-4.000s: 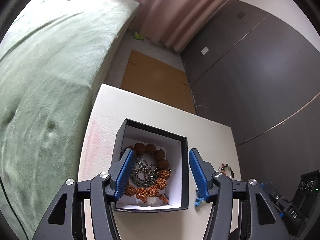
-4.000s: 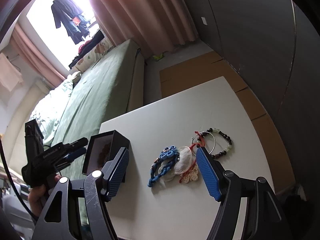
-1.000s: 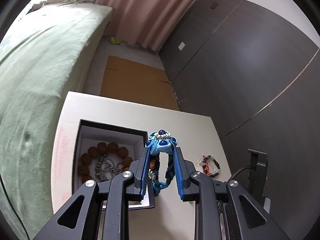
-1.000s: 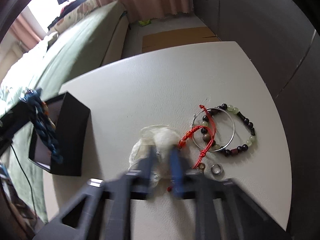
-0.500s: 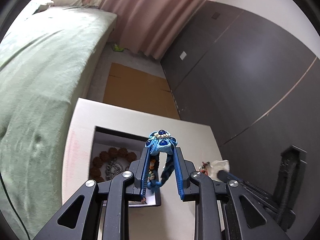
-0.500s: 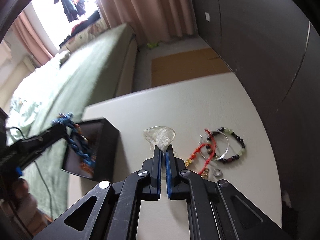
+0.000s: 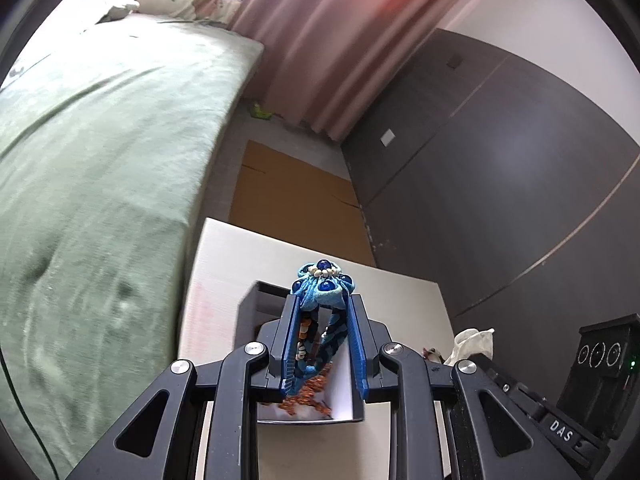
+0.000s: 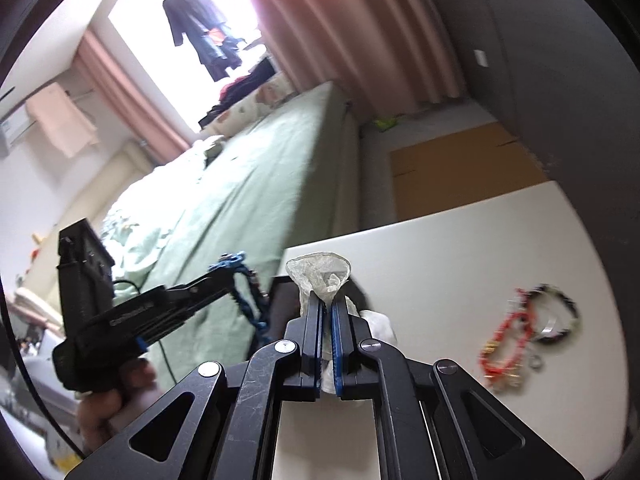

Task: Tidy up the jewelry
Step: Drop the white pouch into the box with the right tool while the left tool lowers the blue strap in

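2 tools clenched: left tool (image 7: 322, 300) grips blue ornament (image 7: 320, 284), right tool (image 8: 327, 304) pinches clear pouch (image 8: 320, 270).

Blue knotted-cord ornament (image 7: 322, 286) with dark beads hung above the open black box (image 7: 308, 412), which held brown beads. A translucent pouch (image 8: 320, 272) was lifted off the table; bracelets (image 8: 528, 328) lay right.

Both grippers' fingers (image 7: 356, 340) clamped shut
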A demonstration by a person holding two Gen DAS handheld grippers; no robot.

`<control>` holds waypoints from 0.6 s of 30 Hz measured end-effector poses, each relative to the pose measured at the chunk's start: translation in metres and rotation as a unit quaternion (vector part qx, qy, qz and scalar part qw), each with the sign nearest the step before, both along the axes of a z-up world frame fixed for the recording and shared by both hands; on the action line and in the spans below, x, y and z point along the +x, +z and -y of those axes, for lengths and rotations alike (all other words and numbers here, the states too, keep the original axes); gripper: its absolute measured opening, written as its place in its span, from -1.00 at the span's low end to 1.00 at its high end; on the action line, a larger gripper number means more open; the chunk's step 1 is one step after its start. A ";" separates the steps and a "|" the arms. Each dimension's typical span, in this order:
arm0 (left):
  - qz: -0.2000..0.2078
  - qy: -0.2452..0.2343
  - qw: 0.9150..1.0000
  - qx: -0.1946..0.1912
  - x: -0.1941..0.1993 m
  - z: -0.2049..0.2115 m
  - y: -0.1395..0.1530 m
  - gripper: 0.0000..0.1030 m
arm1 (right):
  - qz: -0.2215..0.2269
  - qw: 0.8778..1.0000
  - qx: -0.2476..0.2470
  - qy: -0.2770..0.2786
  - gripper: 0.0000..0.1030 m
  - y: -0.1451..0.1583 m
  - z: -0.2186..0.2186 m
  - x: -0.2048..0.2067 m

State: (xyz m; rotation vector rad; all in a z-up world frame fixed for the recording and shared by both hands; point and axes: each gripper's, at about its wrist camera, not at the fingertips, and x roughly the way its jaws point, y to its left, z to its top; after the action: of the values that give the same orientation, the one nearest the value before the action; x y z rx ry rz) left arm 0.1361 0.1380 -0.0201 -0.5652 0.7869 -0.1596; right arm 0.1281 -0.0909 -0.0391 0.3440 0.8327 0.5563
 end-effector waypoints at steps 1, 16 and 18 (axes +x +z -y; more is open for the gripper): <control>-0.001 0.003 1.000 -0.002 -0.001 -0.004 0.000 -0.53 | -0.001 1.000 0.005 0.006 -0.89 -0.002 -0.005 0.002; -0.015 0.002 1.000 0.003 -0.001 -0.007 -0.005 -0.53 | -0.064 0.998 0.002 0.016 0.23 -0.038 -0.033 0.026; -0.015 -0.006 1.000 0.006 0.001 0.000 -0.005 -0.53 | -0.061 0.998 0.001 0.004 0.23 -0.035 -0.022 0.025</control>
State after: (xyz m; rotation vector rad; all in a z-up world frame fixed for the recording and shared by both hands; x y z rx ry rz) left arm 0.1369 0.1385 -0.0248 -0.5528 0.8192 -0.1587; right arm 0.1529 -0.0687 -0.0737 0.3795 0.9520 0.5479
